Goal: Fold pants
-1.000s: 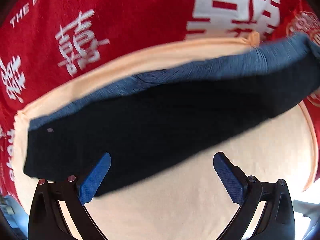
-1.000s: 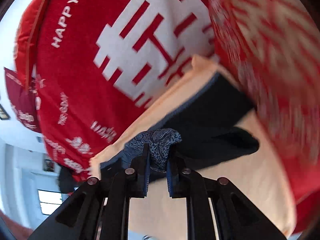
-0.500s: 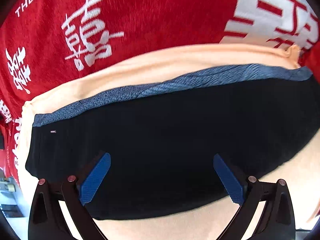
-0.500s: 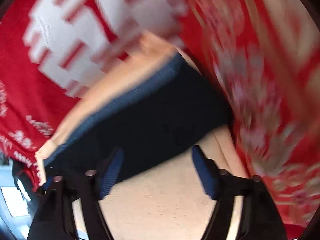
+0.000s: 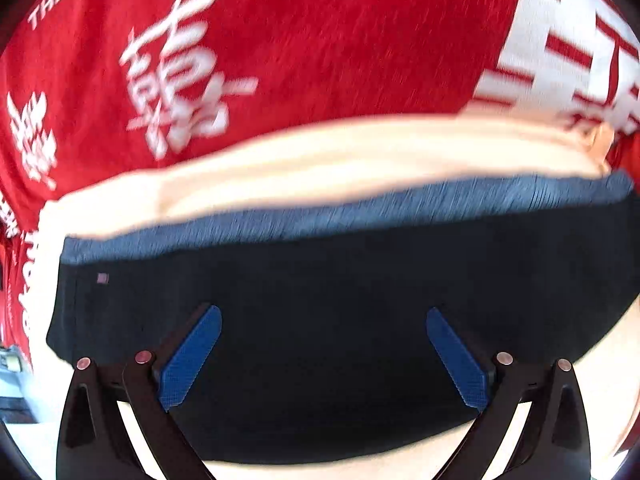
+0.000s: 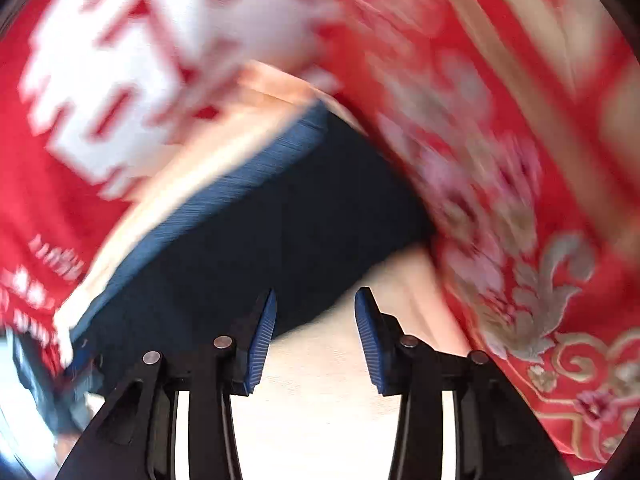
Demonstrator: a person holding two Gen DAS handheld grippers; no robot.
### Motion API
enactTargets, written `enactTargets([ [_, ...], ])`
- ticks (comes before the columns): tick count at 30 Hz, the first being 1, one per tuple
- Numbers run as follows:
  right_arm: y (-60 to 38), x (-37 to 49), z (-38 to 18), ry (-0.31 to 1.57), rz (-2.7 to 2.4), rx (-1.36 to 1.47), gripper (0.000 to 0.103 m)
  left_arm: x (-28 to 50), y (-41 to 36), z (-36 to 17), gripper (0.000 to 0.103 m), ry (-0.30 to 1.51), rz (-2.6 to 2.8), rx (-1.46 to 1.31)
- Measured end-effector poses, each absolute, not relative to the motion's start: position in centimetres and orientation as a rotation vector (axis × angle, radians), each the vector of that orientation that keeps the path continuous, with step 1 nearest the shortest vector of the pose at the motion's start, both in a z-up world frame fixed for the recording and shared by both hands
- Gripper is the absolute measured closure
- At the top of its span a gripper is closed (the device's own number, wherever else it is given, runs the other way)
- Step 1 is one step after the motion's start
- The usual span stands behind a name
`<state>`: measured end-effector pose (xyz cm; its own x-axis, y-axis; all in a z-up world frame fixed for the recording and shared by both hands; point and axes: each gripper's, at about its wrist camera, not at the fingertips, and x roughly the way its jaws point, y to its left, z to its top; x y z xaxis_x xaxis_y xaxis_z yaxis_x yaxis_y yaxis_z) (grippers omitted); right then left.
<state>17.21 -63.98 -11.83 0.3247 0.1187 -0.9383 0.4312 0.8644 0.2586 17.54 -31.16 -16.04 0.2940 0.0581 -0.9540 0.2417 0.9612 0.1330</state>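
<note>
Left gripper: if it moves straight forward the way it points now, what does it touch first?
Most likely the pants. The open left gripper points at their dark cloth, which fills the space between and beyond its fingers. How far off the cloth lies is unclear.

You are working in a home, most likely on a bed in a bedroom. Ahead of your left jaws lies a red bedspread [image 5: 320,40] printed with white Chinese double-happiness characters and English lettering, the sort used for wedding bedding. Under and ahead of both jaws a peach cloth [image 5: 360,152] is spread over it. To the right of your right jaws sits a red embroidered fabric [image 6: 540,240] with gold and pink floral scrollwork, blurred. Everything in view is soft household textile.
</note>
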Motion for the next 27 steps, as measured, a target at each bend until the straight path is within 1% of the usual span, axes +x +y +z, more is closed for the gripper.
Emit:
enactTargets([
  [2, -63.4, 19.9, -12.1, 1.229, -0.172, 0.457, 0.058, 19.3, -33.2, -16.9, 0.000, 1.283, -0.149, 0.266],
  [6, -64.2, 25.5, -15.6, 1.260, -0.179, 0.378, 0.058, 21.6, -36.9, -19.9, 0.000, 1.277, -0.156, 0.296],
  [8, -65.8, 26.8, -17.5, 1.291, -0.236, 0.343, 0.064, 22.8, -37.1, -21.2, 0.000, 1.280, -0.130, 0.268],
  [10, -67.0, 27.3, -17.6, 1.254, -0.264, 0.310, 0.083, 24.0, -36.2, -21.3, 0.000, 1.279, -0.121, 0.196],
  [11, -67.3, 27.7, -17.5, 1.258, -0.280, 0.302, 0.085, 24.8, -35.5, -21.4, 0.000, 1.299, -0.094, 0.194],
  [12, -67.3, 27.9, -17.3, 1.269, -0.292, 0.314, 0.084, 25.5, -34.7, -21.2, 0.000, 1.311, -0.075, 0.193],
  [13, -67.2, 27.9, -16.9, 1.274, -0.297, 0.328, 0.079, 25.9, -33.3, -20.5, 0.000, 1.311, -0.059, 0.190],
  [15, -66.3, 27.3, -15.7, 1.254, -0.207, 0.437, 0.075, 25.8, -30.9, -18.9, 0.000, 1.284, -0.041, 0.201],
  [17, -64.5, 25.9, -14.7, 1.243, -0.064, 0.577, 0.064, 24.9, -27.4, -17.1, 0.000, 1.262, -0.021, 0.238],
  [18, -63.0, 25.1, -14.5, 1.249, 0.007, 0.634, 0.057, 24.4, -25.7, -16.6, 0.000, 1.260, -0.006, 0.261],
  [19, -61.5, 24.3, -14.5, 1.263, 0.073, 0.684, 0.055, 23.8, -23.8, -16.2, 0.000, 1.263, 0.014, 0.287],
  [21, -56.6, 22.3, -15.3, 1.315, 0.233, 0.818, 0.055, 22.6, -19.7, -16.1, 0.000, 1.279, 0.062, 0.337],
  [24, -48.6, 20.0, -17.7, 1.391, 0.427, 1.002, 0.055, 21.4, -13.2, -17.3, 0.000, 1.321, 0.157, 0.397],
  [27, -41.3, 18.3, -20.1, 1.432, 0.506, 1.062, 0.055, 21.0, -7.6, -19.0, 0.000, 1.318, 0.247, 0.401],
])
